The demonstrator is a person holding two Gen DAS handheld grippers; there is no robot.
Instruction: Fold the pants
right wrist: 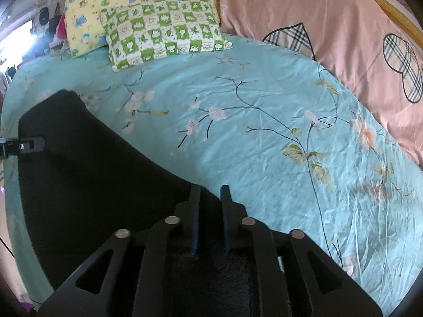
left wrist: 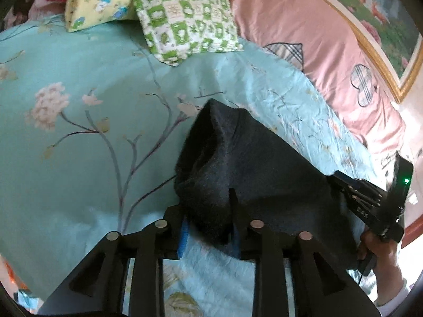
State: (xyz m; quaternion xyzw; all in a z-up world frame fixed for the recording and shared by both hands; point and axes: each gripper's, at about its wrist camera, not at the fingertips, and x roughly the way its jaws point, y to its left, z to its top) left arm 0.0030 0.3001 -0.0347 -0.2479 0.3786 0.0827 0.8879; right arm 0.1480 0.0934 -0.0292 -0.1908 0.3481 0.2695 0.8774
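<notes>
Pants [left wrist: 251, 163] beside green pillow [left wrist: 185, 18], pink quilt [left wrist: 317, 42]

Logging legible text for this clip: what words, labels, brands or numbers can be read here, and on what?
"DAS" (the first letter could be a zero): pale characters on the black body of the right gripper, seen from the left wrist camera.
The pillows, the pink quilt and the bedsheet show only patterns; no other text is readable.

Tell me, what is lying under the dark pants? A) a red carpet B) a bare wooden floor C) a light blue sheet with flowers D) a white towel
C: the dark pants lie on a light blue sheet printed with branches and pale flowers, in both wrist views.
</notes>
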